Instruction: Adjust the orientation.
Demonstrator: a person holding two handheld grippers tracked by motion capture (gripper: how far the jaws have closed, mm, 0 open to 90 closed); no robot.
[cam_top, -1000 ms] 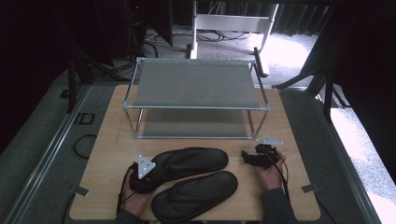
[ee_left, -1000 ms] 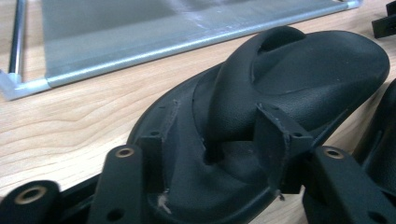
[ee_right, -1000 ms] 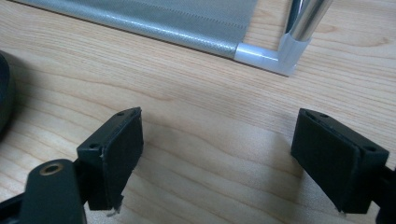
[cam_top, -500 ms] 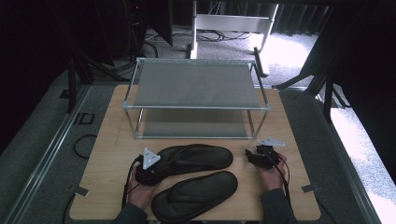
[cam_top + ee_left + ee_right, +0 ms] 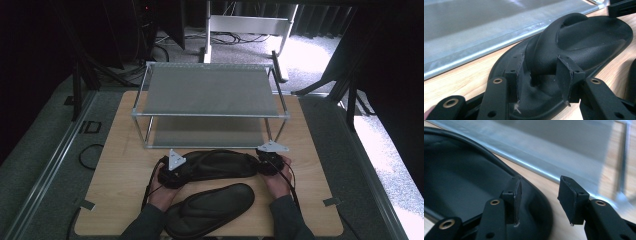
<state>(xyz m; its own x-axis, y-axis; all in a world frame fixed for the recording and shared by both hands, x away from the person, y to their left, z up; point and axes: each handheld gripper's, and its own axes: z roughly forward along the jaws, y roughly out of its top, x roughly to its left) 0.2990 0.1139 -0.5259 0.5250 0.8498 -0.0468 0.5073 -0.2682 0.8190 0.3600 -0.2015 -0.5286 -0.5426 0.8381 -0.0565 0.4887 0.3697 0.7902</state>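
While a second slipper (image 5: 210, 214) lies nearest at the frame's bottom centre, the left claw (image 5: 173, 176) pinches the strap of the farther slipper (image 5: 217, 164) on the desk (image 5: 115, 185). The right claw (image 5: 266, 164), having just been closing, straddles the slipper's other rim, not clamped. Beyond stands the rack (image 5: 210, 90).

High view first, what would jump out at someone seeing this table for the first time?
Two black slippers lie near the front edge of the wooden table: the far slipper with the left gripper at one end and the right gripper at the other, the near slipper untouched between the forearms. Behind them stands a two-tier metal rack with nothing on it. In the left gripper view the jaws straddle the slipper's strap.
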